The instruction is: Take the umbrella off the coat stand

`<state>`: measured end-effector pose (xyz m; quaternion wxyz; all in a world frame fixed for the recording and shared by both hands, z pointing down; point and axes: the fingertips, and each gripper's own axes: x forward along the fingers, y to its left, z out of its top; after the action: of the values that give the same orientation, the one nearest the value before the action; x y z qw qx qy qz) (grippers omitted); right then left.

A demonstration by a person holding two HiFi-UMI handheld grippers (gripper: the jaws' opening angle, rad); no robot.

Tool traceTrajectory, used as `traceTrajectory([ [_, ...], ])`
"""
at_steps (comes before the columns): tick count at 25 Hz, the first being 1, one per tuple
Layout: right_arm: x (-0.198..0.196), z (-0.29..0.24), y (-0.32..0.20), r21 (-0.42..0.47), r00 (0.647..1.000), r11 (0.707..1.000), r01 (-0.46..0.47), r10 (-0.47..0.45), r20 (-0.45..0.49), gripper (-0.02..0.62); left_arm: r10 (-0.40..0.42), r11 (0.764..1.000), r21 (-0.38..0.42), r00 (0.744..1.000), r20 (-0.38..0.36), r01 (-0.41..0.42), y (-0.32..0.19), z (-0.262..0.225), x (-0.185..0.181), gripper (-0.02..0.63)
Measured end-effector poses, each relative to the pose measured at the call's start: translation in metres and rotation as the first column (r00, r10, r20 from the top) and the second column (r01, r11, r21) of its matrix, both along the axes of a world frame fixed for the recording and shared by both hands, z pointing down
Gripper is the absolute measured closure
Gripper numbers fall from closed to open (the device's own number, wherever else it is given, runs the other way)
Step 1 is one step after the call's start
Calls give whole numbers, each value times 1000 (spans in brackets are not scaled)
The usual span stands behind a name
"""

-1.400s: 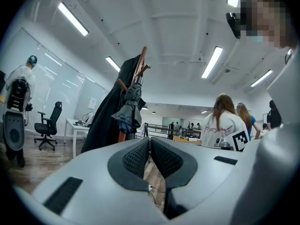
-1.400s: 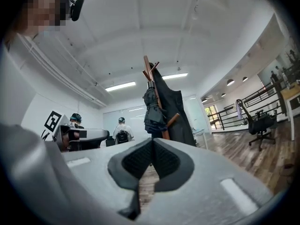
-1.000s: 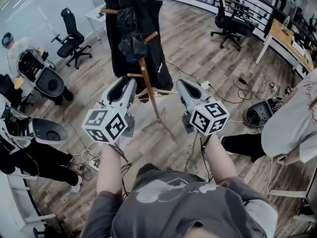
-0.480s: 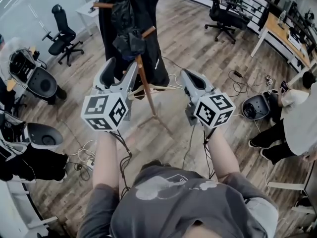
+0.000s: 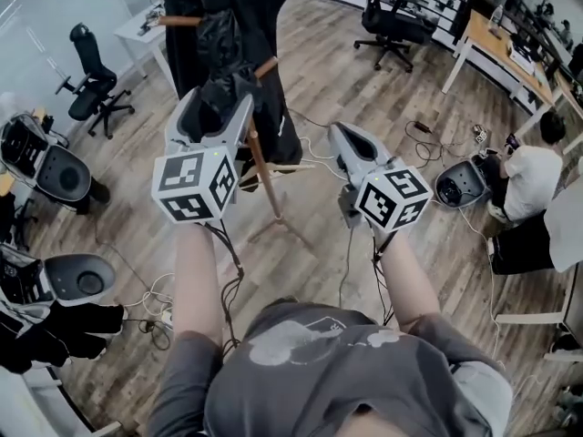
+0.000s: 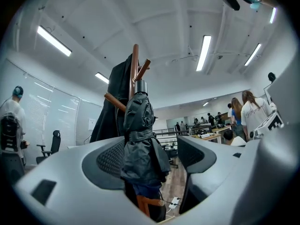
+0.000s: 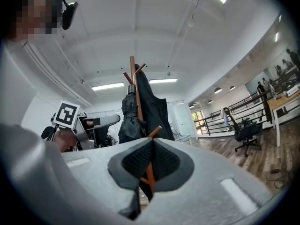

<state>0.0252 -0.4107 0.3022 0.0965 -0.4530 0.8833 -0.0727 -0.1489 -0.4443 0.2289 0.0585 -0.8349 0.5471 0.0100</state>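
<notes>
A folded black umbrella [image 5: 221,51] hangs high on the wooden coat stand [image 5: 261,167], in front of a black coat [image 5: 266,21]. My left gripper [image 5: 219,98] points level at the stand and its jaws are opening. In the left gripper view the umbrella [image 6: 139,139] shows in the gap between the jaws, and neither pad touches it. My right gripper [image 5: 336,131] hovers to the right of the stand, shut on nothing. In the right gripper view the umbrella [image 7: 127,118] and coat [image 7: 153,110] hang beyond its closed jaws.
The stand's legs [image 5: 296,235] spread over the wooden floor. Office chairs stand at the back left [image 5: 89,78] and back right [image 5: 387,21]. Cables [image 5: 428,135] trail on the floor at right, near a seated person [image 5: 531,178]. Rounded white machines [image 5: 56,169] sit at left.
My left gripper has risen and moved forward to the umbrella, and its jaws have spread wide. The right gripper has edged forward, still shut.
</notes>
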Motion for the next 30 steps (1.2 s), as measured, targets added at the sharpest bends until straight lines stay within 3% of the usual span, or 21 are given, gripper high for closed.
traceTrajectory([
  [7,-11,-13,-14,25,999,999,-40,40,-19,597,28,1000,-12,1000,9,-27,-43,-12,-7,218],
  [11,-22,-6,-21,33,999,998,-50,50,-12,597,112,993,-43,994,21,-111,-54,-4,-4,222],
  [14,-23,-4,-30,29,999,998,-48,48,-4,597,138,990,-25,990,10,-138,-59,-10,5,224],
  [24,-7,-6,-59,22,1000,999,30,-30,2,597,24,999,-36,998,58,-22,-87,-14,14,224],
  [30,3,1,-69,15,997,997,80,-80,4,597,-28,999,-29,998,50,30,-100,-10,22,241],
])
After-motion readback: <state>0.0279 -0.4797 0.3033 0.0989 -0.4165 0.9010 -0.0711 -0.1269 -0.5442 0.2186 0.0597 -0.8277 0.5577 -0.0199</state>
